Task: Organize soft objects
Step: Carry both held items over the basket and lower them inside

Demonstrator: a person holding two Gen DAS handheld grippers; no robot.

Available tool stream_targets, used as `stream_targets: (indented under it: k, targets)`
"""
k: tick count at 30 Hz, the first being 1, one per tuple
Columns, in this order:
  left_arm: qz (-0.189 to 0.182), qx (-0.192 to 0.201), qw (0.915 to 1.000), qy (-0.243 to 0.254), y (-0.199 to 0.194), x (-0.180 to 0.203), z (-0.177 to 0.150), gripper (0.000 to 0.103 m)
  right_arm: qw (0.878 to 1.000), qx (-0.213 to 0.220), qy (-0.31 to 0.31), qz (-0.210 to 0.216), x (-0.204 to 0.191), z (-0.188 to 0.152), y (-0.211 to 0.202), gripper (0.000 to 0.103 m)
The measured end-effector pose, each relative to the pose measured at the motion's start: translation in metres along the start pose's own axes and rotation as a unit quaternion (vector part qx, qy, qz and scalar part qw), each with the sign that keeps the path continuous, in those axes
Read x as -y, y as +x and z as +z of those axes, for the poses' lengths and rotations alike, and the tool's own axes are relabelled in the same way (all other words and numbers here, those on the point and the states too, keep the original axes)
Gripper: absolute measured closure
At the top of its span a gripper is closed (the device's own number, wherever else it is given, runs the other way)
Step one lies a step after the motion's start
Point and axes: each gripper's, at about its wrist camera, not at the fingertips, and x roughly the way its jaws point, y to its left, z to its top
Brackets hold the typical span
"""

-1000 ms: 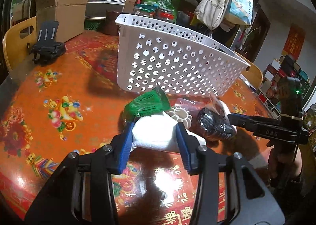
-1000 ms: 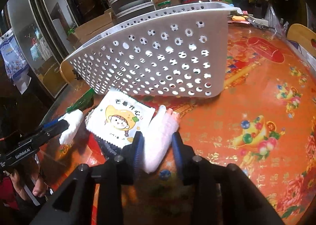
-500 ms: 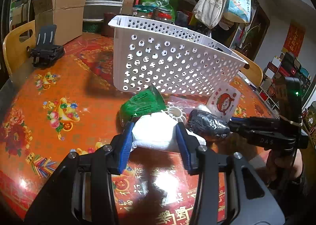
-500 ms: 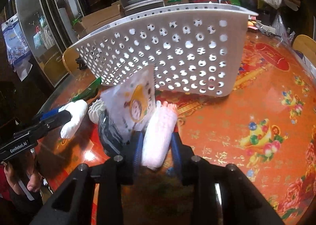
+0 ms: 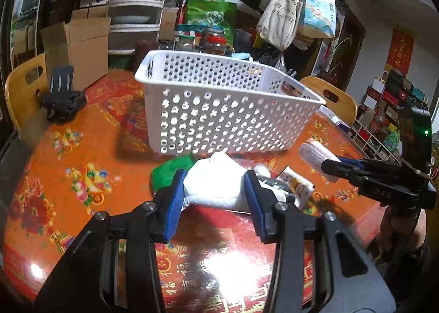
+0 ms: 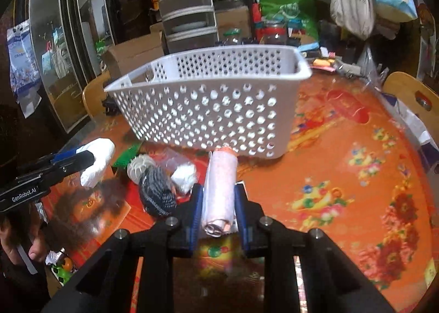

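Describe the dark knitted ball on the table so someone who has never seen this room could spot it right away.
Find the white perforated basket on the orange tablecloth. In front of it lies a small heap of soft things, beside the pale rolled cloth held in the right tool. The dark knitted ball is the only black, ribbed, rounded item there; its neighbours are white or green.

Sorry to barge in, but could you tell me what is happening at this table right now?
A person is sorting soft items with a handheld gripper in each hand. The left gripper is shut on a white soft bundle, and the right gripper is shut on a rolled pinkish cloth. Both are in front of the white perforated basket, which looks empty. A dark knitted ball and a green packet lie on the orange tablecloth.
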Motion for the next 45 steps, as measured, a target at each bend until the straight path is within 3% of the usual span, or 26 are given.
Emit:
stream_targets:
  k: [11, 19, 25, 33, 41, 45]
  targets:
    - [-0.038, 0.015, 0.9988, -0.028, -0.020, -0.003, 0.054, 0.063, 0.999, 0.049, 0.003, 0.011, 0.010, 0.031, -0.040, 0.082]
    - [-0.052, 0.014, 0.9976, -0.043, -0.024, -0.005, 0.109, 0.063, 0.997, 0.074, -0.005, 0.018, 0.012, 0.075, -0.056, 0.082]
    - [-0.061, -0.010, 0.9965, -0.056, -0.007, -0.001, 0.157, 0.063, 0.997, 0.074, -0.019, 0.015, 0.006, 0.115, -0.049, 0.082]
    - [-0.004, -0.103, 0.9914, -0.081, 0.069, 0.002, 0.206, 0.063, 1.000, 0.016, -0.013, 0.006, 0.017, 0.159, 0.002, 0.082]
    - [0.044, -0.185, 0.9776, -0.089, 0.149, 0.003, 0.204, 0.063, 0.997, -0.072, -0.009, -0.022, 0.030, 0.174, 0.071, 0.082]
    - [0.065, -0.202, 0.9732, -0.090, 0.169, 0.000, 0.204, 0.063, 0.995, -0.099, -0.005, -0.024, 0.034, 0.177, 0.088, 0.082]
